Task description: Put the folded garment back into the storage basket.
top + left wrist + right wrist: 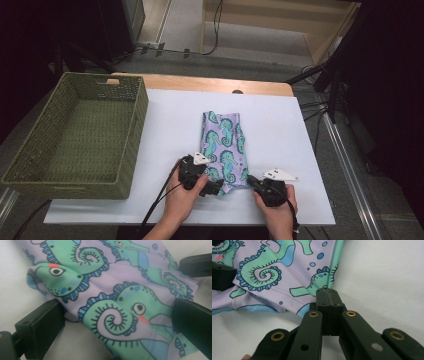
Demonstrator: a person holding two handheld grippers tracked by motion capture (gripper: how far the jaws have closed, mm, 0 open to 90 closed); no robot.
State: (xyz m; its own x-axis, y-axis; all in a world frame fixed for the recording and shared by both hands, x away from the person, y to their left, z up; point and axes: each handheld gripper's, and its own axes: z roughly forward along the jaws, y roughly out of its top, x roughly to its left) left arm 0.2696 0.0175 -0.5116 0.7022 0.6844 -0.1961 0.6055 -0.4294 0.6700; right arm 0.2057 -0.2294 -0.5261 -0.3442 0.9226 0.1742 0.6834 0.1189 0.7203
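A folded lilac cloth (225, 137) printed with green seahorses lies in the middle of the white table top (280, 130). At its near left corner my left gripper (217, 187) stands open. In the left gripper view the cloth (110, 302) bulges between the two wide-apart jaws of the left gripper (115, 325). My right gripper (250, 180) is at the near right corner, jaws pressed together. In the right gripper view the right gripper (327, 291) is shut on the hem of the cloth (277, 267). A hand holds each gripper near the table's front edge.
A green woven basket (135, 125) stands on the left side of the table, with nothing in it. Bare white table top lies right of the cloth. Beyond the table's far edge are cables and stand legs on the floor.
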